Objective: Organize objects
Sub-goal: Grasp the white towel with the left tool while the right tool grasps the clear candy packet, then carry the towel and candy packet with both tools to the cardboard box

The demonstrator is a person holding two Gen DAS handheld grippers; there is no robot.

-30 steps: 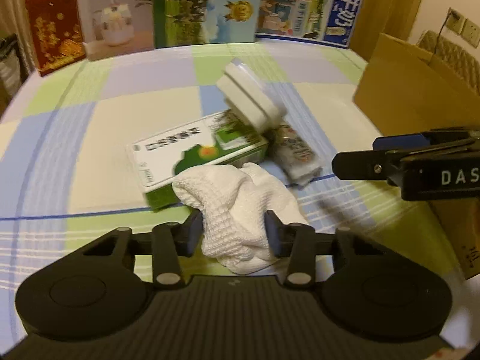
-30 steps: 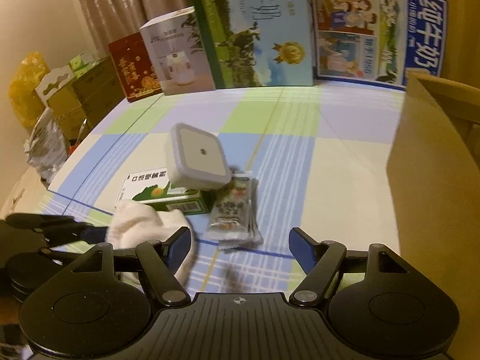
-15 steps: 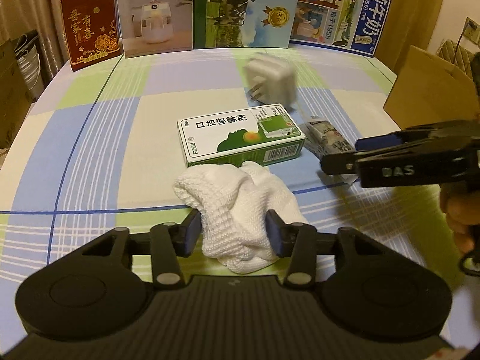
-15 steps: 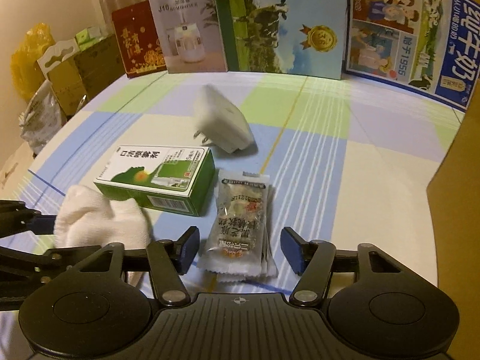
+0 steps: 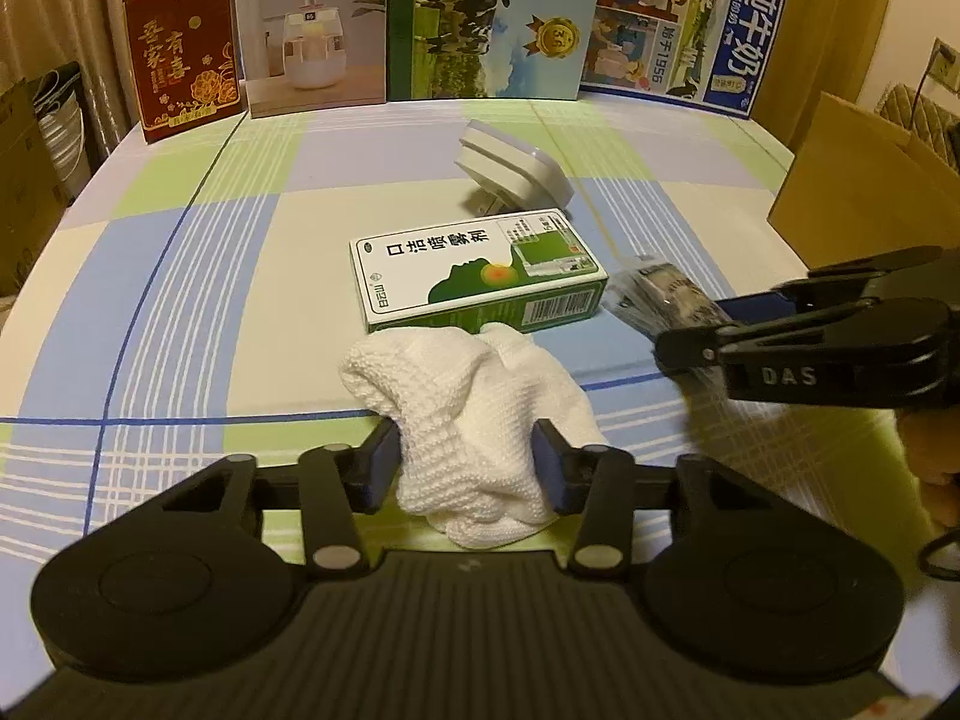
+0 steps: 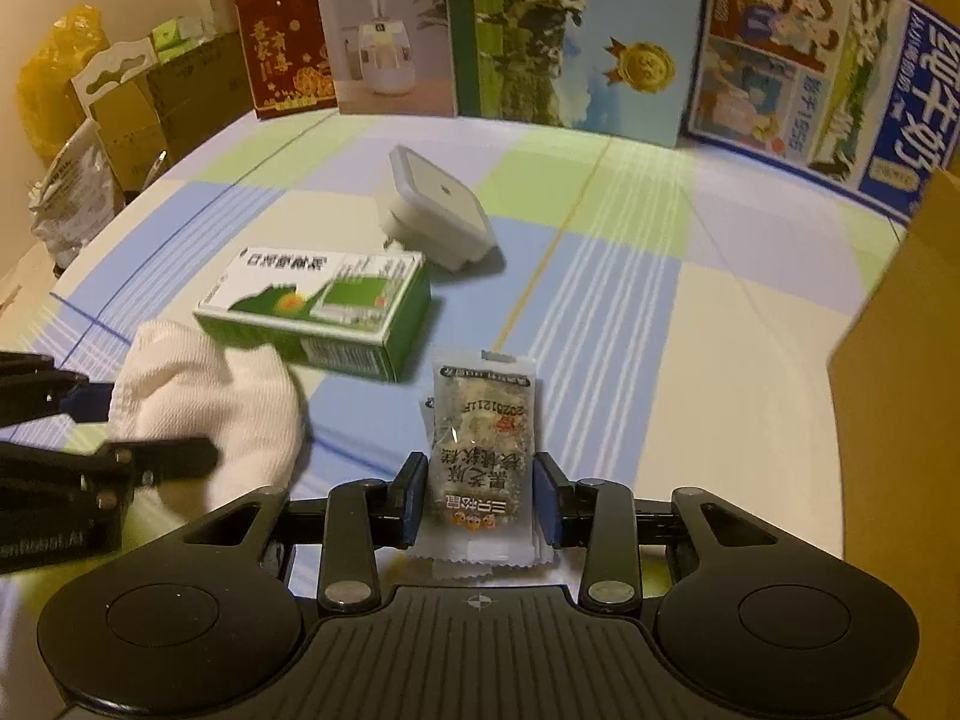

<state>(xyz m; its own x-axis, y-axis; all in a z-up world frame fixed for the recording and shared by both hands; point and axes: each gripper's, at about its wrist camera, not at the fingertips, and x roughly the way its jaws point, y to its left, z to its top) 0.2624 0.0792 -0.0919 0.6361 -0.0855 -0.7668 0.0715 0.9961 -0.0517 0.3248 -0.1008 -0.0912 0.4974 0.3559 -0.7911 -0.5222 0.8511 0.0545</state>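
Note:
My left gripper (image 5: 468,468) has its jaws closing on a white knitted cloth (image 5: 462,396), with both pads pressed into it. My right gripper (image 6: 480,498) is closing its jaws on a clear snack packet (image 6: 483,420); the pads touch the packet's two sides. A green and white medicine box (image 5: 474,276) lies flat just beyond the cloth. Behind it a white plug-in night light (image 5: 510,171) rests on the checked tablecloth. In the left wrist view the right gripper (image 5: 720,315) comes in from the right over the packet (image 5: 660,294).
Tall printed cartons (image 5: 480,18) stand in a row along the table's far edge. An open brown cardboard box (image 6: 900,360) stands at the right. Beyond the left edge are stacked boxes and bags (image 6: 78,138). A hand (image 5: 930,462) holds the right gripper.
The white night light, earlier tipped up against the green box, has tumbled back and now lies behind it. My right gripper came down and narrowed around the snack packet. The left still holds the cloth.

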